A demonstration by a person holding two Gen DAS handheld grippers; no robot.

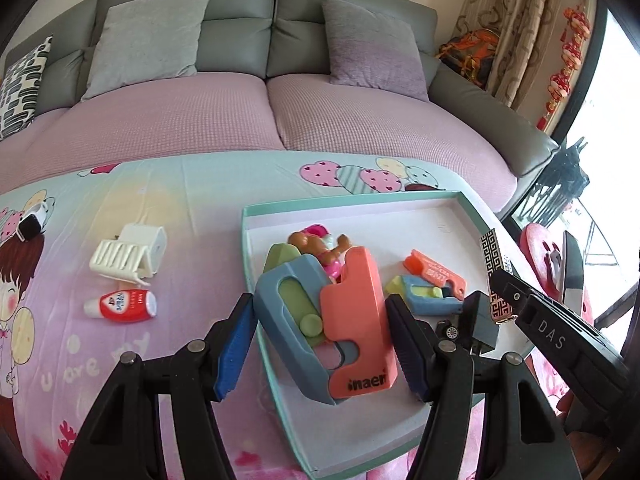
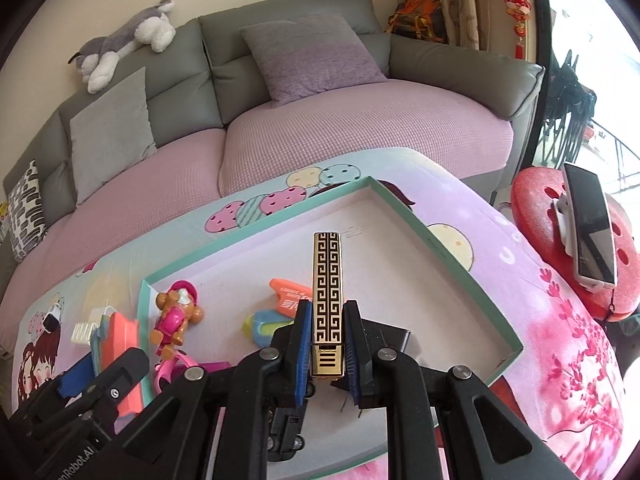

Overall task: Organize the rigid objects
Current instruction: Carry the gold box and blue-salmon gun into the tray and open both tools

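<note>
The large blue-and-coral toy gun point(image 1: 326, 320) is clamped in the left gripper point(image 1: 322, 344) — held over the teal-rimmed box lid point(image 1: 360, 204) on the tabletop. The gold patterned lighter point(image 2: 327, 304) is gripped upright in the right gripper point(image 2: 327, 354), also above the lid. A smaller toy gun point(image 1: 430, 284) and a bear figure point(image 2: 176, 316) are seen inside — probably resting on the lid floor.
</note>
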